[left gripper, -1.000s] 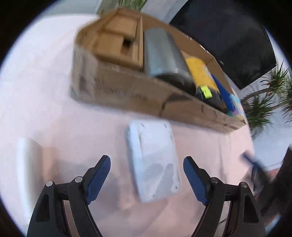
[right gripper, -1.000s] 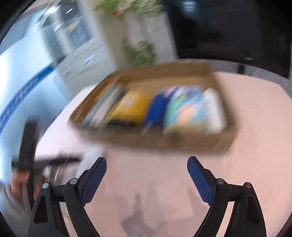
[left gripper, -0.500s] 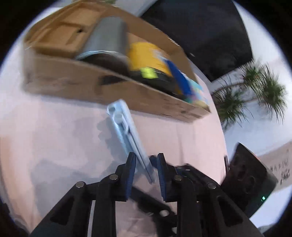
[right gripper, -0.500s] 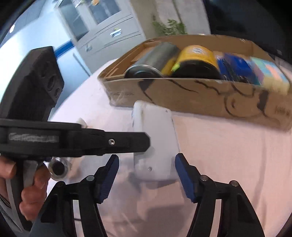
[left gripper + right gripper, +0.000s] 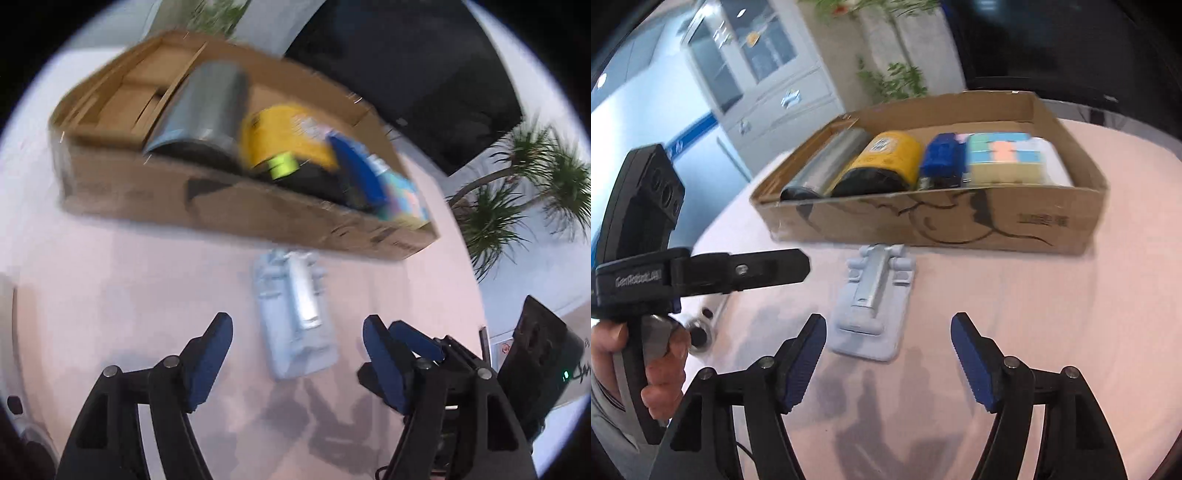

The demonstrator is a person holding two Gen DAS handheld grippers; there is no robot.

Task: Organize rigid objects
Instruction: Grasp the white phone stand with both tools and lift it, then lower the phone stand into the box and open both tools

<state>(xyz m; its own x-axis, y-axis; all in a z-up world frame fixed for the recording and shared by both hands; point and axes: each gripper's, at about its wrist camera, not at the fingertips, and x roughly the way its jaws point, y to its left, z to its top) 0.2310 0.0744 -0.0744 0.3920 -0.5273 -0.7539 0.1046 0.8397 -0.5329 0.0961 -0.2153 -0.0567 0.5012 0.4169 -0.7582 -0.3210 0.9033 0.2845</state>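
A pale blue-white folding stand lies flat on the pink table, hinged silver arm up, just in front of the cardboard box. My left gripper hovers over its near end; the jaws are opening and the pads touch nothing. My right gripper is opening too, with the stand ahead of its left finger and nothing held. The box holds a grey cylinder, a yellow can, a blue item and a pastel cube.
In the right wrist view a hand holds the left gripper's handle at the left, above a small silvery round object. The round table's edge curves close by on the right of the left wrist view; plants and cabinets stand beyond.
The stand first lay plain side up. Half a second ago the left gripper was shut on its edge, holding it upright. Now it lies arm side up and the left jaws have opened.
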